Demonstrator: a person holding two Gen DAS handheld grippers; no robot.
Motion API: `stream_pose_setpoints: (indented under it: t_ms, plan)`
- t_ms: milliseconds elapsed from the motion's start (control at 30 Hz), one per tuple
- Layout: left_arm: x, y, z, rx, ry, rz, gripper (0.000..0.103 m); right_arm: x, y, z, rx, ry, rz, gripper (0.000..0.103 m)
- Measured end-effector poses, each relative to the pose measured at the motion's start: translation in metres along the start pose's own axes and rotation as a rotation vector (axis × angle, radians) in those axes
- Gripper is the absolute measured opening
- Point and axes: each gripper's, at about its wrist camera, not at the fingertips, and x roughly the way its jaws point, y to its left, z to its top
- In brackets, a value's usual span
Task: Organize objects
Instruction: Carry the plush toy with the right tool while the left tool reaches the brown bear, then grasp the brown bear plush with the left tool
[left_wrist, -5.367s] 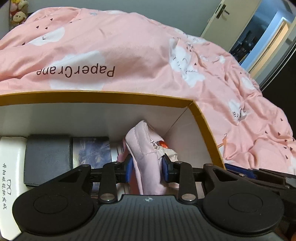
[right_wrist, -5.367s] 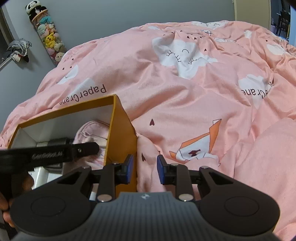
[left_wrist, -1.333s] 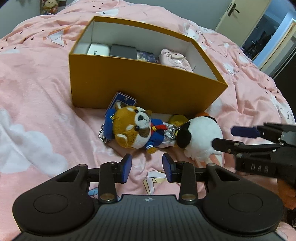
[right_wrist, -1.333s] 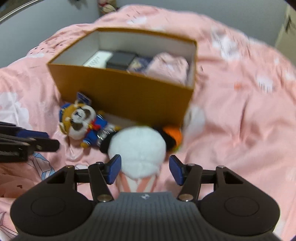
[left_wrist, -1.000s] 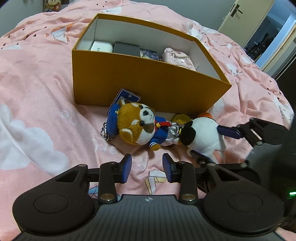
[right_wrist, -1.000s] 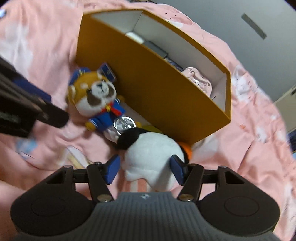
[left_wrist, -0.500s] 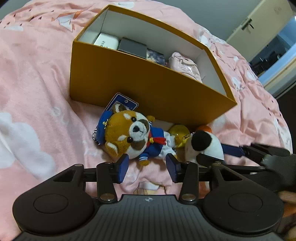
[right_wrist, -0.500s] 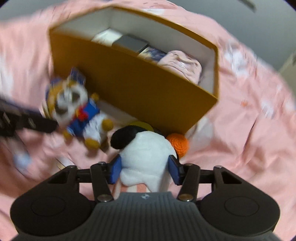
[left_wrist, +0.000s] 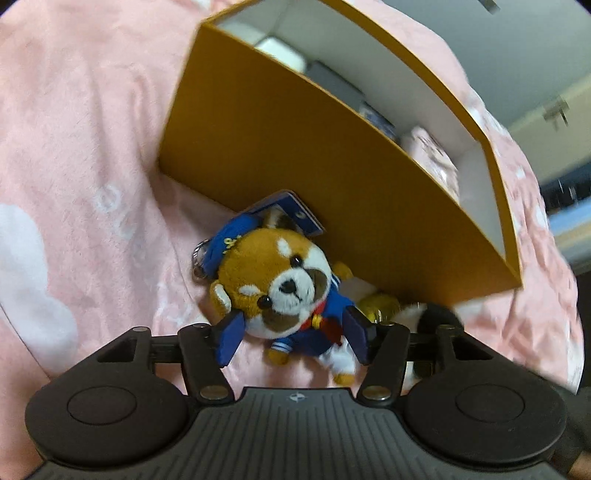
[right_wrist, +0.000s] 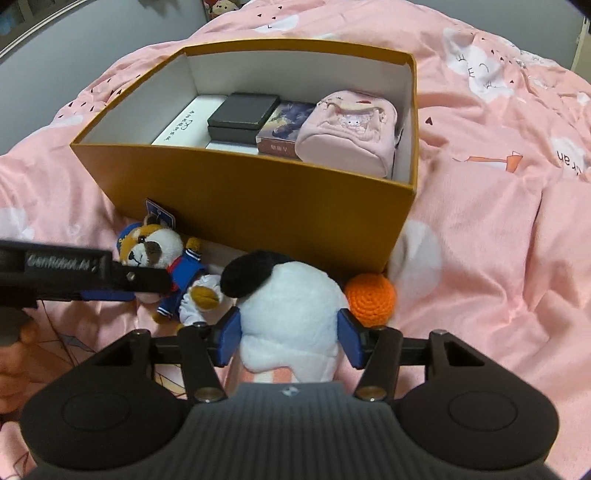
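Your orange box (right_wrist: 258, 206) holds a white case (right_wrist: 184, 123), black box (right_wrist: 242, 110), card deck (right_wrist: 282, 127) and pink pouch (right_wrist: 347, 131) at 12 o'clock. Your left gripper (left_wrist: 293, 338) is released around the red panda plush (left_wrist: 275, 284); your right gripper (right_wrist: 288, 341) is released around the white plush (right_wrist: 291, 314).

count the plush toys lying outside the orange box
2: the red panda plush between the left gripper fingers, and the white plush between the right gripper fingers, both against the box front. Others may hide behind them.
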Motion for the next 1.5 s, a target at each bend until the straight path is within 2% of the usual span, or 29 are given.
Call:
stream_pose_setpoints:
  t_ms: [267,333,500,700,867,1000,1133,1267,1333,1500]
  plan:
    - [0.018,0.024,0.004,-0.167,0.001,-0.027,0.071,0.010,0.012,0.000,-0.061,0.002,-0.014,0.062]
    - [0.020,0.026,0.004,-0.173,0.001,-0.028,0.069,0.011,0.013,-0.001,-0.071,-0.001,-0.018,0.062]
    - [0.013,0.021,0.001,-0.091,0.003,-0.008,0.060,0.008,0.016,-0.002,-0.080,-0.004,-0.028,0.061]
    - [-0.011,0.017,-0.006,0.048,0.039,-0.005,0.056,-0.005,0.016,-0.003,-0.063,-0.037,0.001,0.057]
    - [-0.036,0.014,-0.015,0.212,0.115,-0.003,0.056,-0.014,0.013,0.001,0.020,-0.056,0.141,0.056]
    - [-0.038,0.009,-0.022,0.389,0.201,0.033,0.055,-0.010,0.016,0.002,0.049,-0.051,0.242,0.056]
    - [-0.020,0.006,-0.025,0.347,0.204,0.054,0.055,0.004,0.014,-0.004,0.067,-0.008,0.240,0.056]
    - [-0.010,0.010,-0.027,0.330,0.159,0.076,0.057,0.013,0.003,-0.011,0.118,0.056,0.203,0.058]
    - [-0.012,0.010,-0.029,0.324,0.132,0.071,0.058,0.011,-0.001,-0.013,0.125,0.055,0.185,0.063]
    - [-0.025,0.007,-0.038,0.332,0.073,0.083,0.057,-0.002,0.007,-0.015,0.038,0.029,0.085,0.066]
